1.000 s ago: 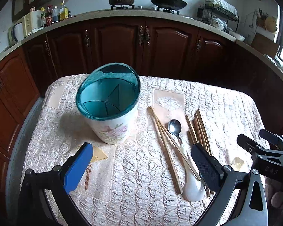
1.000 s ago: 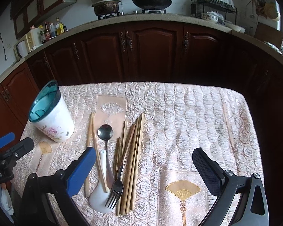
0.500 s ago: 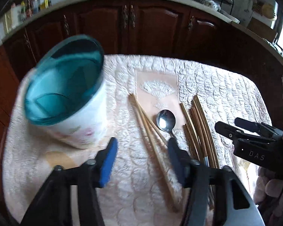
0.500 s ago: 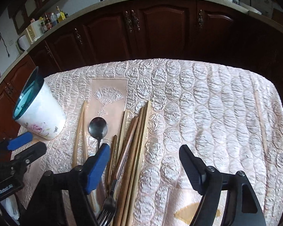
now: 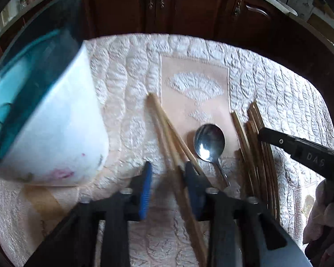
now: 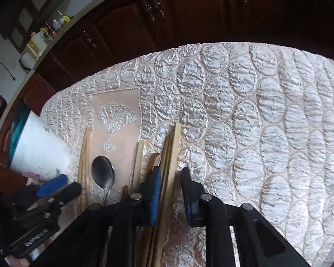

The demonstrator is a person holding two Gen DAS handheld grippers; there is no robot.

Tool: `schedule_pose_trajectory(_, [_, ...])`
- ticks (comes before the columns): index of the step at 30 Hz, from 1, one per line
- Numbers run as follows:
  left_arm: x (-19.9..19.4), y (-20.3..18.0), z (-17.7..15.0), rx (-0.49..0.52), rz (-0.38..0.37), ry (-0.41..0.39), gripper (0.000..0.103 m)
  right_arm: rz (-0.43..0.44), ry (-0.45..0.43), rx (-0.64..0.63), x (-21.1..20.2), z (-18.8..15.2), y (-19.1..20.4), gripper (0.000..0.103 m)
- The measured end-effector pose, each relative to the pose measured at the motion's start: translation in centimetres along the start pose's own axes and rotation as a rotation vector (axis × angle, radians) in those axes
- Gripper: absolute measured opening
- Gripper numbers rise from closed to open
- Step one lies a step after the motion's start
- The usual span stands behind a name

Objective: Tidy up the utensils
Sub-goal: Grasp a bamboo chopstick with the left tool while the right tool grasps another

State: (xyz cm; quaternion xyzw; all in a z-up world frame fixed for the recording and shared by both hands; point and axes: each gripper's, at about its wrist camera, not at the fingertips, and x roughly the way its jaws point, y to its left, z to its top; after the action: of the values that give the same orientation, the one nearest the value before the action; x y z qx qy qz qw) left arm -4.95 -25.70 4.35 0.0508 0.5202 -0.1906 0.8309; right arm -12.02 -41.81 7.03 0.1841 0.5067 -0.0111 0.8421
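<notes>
Both hand-held grippers closing over chopsticks on the tabletop

Left hand-held gripper [image 5: 168, 178] straddles the left chopstick pair [image 5: 167, 129]; right hand-held gripper [image 6: 170, 185] straddles the right bundle [image 6: 170, 151]. Sticks run lengthwise along each gripper's fingers, toward the far edge.

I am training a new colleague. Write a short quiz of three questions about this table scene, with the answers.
1. True or false: the shiny metal spoon lies inside the white flowered utensil holder with a teal insert.
2. What lies between the fingers of the left gripper? A: the pale wooden chopstick pair. B: a steel fork. C: a knife.
3. Fill in: in the right wrist view, the bundle of wooden chopsticks under the right gripper lies to the ___ of the spoon.

Key: 1 false, it lies on the quilted tablecloth; 2 A; 3 right.
</notes>
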Motion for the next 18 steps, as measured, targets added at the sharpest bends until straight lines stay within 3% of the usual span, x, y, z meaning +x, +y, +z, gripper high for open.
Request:
schedule_pose_trajectory(1, [0.4, -0.2, -0.2, 0.001, -0.013, 0.013, 0.011, 0.008, 0.002, -0.003, 0.0, -0.1, 0.0, 0.010])
schedule_pose_trajectory(11, [-1.3, -0.4, -3.4, 0.037, -0.087, 0.024, 0.006, 0.038, -0.021, 0.040, -4.2, -3.4, -1.3, 0.007])
schedule_pose_trajectory(14, [-1.9, 0.1, -4.7, 0.038, -0.094, 0.025, 0.006, 0.051, -0.053, 0.044, -4.8, -3.0, -1.6, 0.011])
schedule_pose_trajectory(16, [-2.2, 0.2, -5.1, 0.040, -0.094, 0.025, 0.006, 0.077, -0.036, 0.044, -4.4, -2.5, -1.2, 0.020])
schedule_pose_trajectory(18, [-2.5, 0.3, -5.5, 0.038, -0.099, 0.027, 0.006, 0.079, -0.020, 0.039, -3.0, -2.0, -0.2, 0.021])
